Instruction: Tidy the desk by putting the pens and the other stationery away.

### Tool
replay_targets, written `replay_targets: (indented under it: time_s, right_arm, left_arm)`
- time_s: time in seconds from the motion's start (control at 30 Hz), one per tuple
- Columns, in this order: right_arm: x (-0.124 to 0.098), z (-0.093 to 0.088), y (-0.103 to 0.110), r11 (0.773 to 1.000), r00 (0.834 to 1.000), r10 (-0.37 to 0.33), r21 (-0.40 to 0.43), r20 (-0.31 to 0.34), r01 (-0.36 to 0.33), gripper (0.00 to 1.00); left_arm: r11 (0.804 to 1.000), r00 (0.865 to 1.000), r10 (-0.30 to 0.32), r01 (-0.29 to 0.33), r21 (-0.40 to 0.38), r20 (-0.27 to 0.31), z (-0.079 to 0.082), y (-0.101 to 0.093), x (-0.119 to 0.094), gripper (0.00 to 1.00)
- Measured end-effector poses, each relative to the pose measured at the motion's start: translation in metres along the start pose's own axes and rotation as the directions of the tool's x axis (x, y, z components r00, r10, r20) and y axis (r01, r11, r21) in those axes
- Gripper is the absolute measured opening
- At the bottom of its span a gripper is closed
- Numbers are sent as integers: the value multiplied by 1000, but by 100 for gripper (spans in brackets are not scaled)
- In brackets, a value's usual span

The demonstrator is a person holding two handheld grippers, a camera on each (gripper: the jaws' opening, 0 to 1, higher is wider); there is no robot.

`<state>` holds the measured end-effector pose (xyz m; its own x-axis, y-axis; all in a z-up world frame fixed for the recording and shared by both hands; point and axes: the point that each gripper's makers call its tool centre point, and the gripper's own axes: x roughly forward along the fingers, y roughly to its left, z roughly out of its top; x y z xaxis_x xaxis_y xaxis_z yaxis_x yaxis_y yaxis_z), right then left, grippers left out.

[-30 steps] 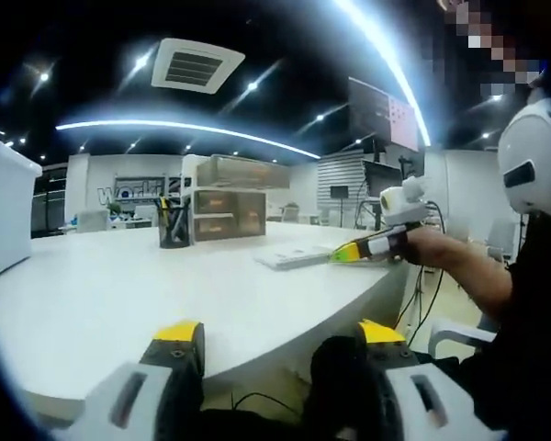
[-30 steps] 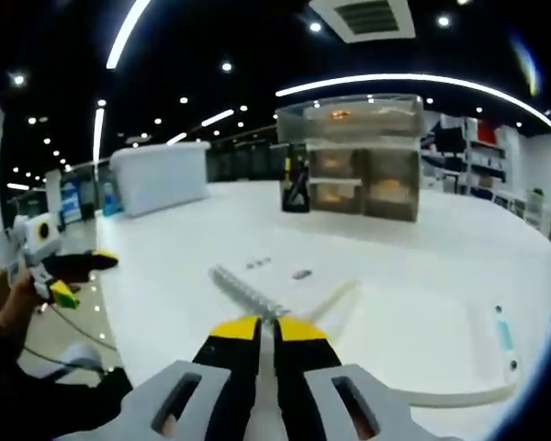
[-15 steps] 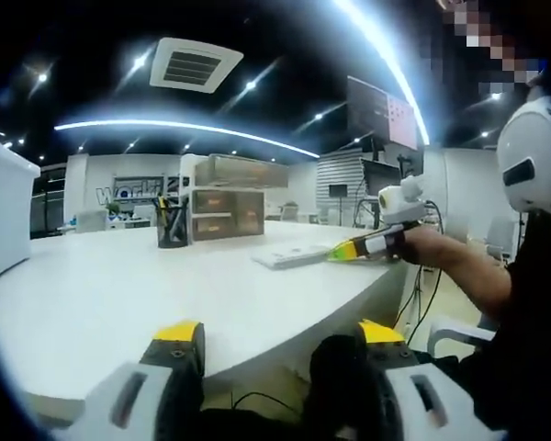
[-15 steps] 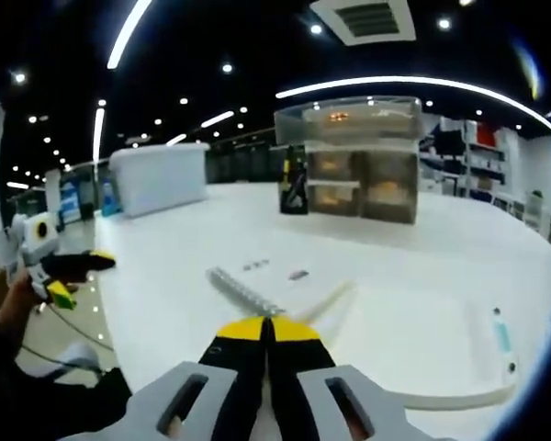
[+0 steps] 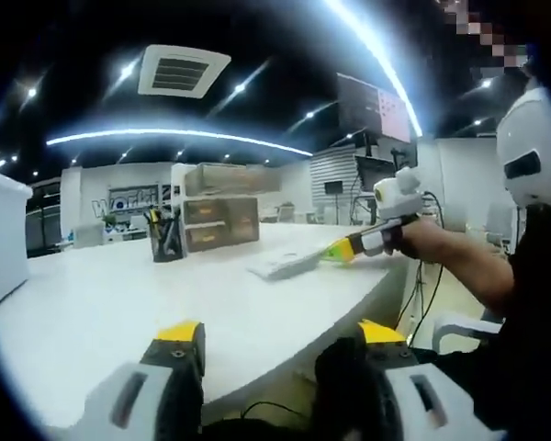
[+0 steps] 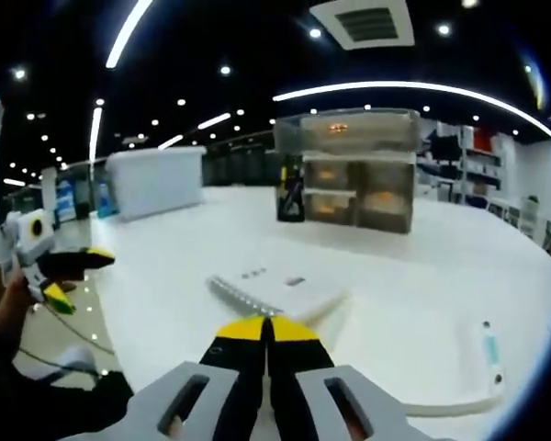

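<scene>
The notebook (image 6: 274, 290), spiral-bound along one edge, lies on the white desk (image 6: 413, 276) just ahead of my right gripper (image 6: 266, 342), whose two yellow-tipped jaws are pressed together; their tips sit at the notebook's near edge, and I cannot tell whether they pinch that edge or only touch it. In the left gripper view I see the same right gripper (image 5: 338, 251) from the side, held by a hand (image 5: 413, 241), its yellow tip meeting the corner of the notebook (image 5: 280, 265) near the desk's curved rim. My left gripper (image 5: 280, 335) hangs off the desk, its jaws spread wide with nothing between them, the desk edge (image 5: 285, 322) crossing just beyond the tips. In the right gripper view that left gripper (image 6: 60, 276) shows at the far left, beside the desk, one jaw black and yellow, the other tipped green and yellow, standing apart. Farther along the desk to the right of the notebook lies a pen (image 6: 488, 354) with a pale blue cap, on a thin white sheet (image 6: 441, 390), well apart from the notebook. At the back of the desk stands a dark pen holder (image 6: 290, 195) with pens in it, just beside a clear drawer organiser (image 6: 358, 170) with amber-coloured drawers. A large white bin (image 6: 156, 181) sits farther left along the back.
</scene>
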<state>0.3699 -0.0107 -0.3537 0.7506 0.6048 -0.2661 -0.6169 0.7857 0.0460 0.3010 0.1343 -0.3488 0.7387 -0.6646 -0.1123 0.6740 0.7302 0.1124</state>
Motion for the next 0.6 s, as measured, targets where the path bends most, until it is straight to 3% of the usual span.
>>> replay_targets:
  time_s: [0.07, 0.17, 0.6]
  right_arm:
    - [-1, 4, 1, 1000, 1000, -8, -20, 6, 8, 0]
    - [-3, 13, -15, 999, 1000, -15, -38, 13, 15, 0]
    - [-14, 41, -33, 995, 998, -30, -92, 61, 35, 0]
  left_arm:
    - [1000, 1000, -4, 4, 20, 4, 6, -2, 6, 65]
    - [999, 999, -25, 24, 27, 35, 17, -7, 15, 65]
    - [993, 998, -49, 45, 112, 35, 32, -20, 39, 65]
